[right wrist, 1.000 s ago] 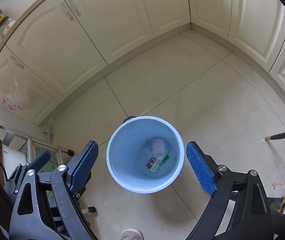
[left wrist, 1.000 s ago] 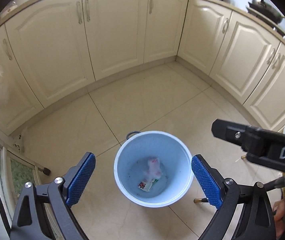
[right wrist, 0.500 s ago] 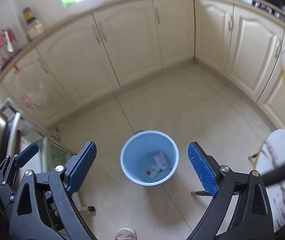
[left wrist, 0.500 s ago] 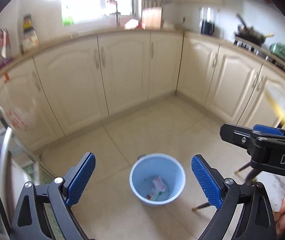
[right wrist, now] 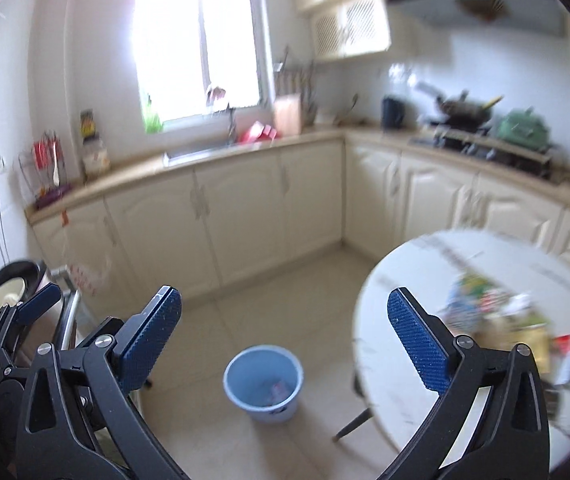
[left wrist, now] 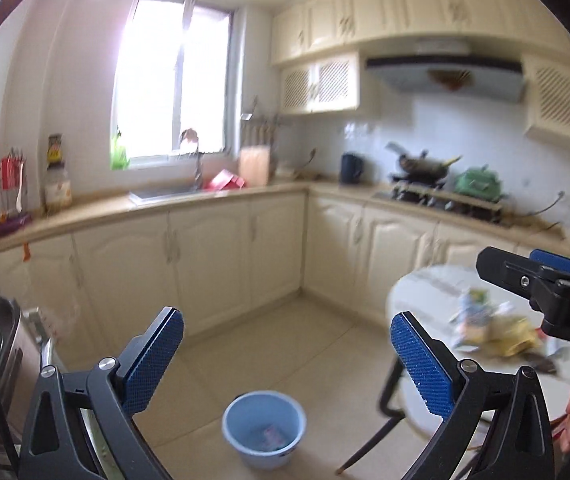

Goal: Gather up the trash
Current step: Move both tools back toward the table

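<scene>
Left wrist view: the left gripper [left wrist: 287,354] is seen with jaws opening and nothing between them. A blue bin [left wrist: 264,428] stands on the floor [left wrist: 285,344] below, blurred trash [left wrist: 272,437] lying inside. More trash is heaped as a pile [left wrist: 493,326] on the round table [left wrist: 417,292], at right. The right gripper [left wrist: 541,276] is seen beyond it.

Right wrist view: the right gripper [right wrist: 285,342] is likewise opening and empty. The bin [right wrist: 263,382] is framed between its fingers [right wrist: 151,340], beside the table [right wrist: 405,320] bearing the pile [right wrist: 497,316].
</scene>
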Demonstrator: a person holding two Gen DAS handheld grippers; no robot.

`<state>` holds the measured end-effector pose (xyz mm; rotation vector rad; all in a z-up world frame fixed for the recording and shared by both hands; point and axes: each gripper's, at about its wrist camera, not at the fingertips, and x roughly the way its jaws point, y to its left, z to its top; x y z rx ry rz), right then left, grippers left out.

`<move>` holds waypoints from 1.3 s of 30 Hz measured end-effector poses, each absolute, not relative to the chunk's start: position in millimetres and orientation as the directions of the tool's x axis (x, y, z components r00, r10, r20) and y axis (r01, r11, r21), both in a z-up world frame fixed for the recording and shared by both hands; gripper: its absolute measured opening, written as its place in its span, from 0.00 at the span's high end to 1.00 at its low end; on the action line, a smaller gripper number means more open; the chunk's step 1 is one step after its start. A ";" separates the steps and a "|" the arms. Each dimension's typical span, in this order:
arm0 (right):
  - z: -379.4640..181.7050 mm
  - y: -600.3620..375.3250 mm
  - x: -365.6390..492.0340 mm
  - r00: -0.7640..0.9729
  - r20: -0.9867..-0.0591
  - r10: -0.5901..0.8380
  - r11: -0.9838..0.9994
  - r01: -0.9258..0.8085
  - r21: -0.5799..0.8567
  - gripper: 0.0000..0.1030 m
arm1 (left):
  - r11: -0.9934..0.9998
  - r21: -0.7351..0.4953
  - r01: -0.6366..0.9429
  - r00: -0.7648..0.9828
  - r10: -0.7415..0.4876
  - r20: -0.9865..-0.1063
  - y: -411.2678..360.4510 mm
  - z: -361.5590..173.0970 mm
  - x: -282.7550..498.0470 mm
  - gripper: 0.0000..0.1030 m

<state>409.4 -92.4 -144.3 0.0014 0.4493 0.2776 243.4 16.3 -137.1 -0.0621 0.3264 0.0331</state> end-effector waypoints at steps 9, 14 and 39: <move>-73.3 -148.1 296.9 0.955 -0.270 0.125 0.992 -0.125 0.016 0.00 | 0.998 -0.026 0.050 0.983 -0.054 -0.177 -47.0 -116.2 148.2 0.01; -47.7 -185.2 247.6 0.979 -0.204 0.019 1.000 -0.016 0.016 0.00 | 0.996 -0.039 0.081 0.989 -0.085 -0.120 -50.8 -117.4 88.0 0.01; -37.5 -265.7 200.5 0.975 -0.159 -0.154 0.985 0.165 0.055 0.00 | 0.988 0.003 0.156 0.986 -0.156 -0.059 -48.9 -125.6 56.2 0.01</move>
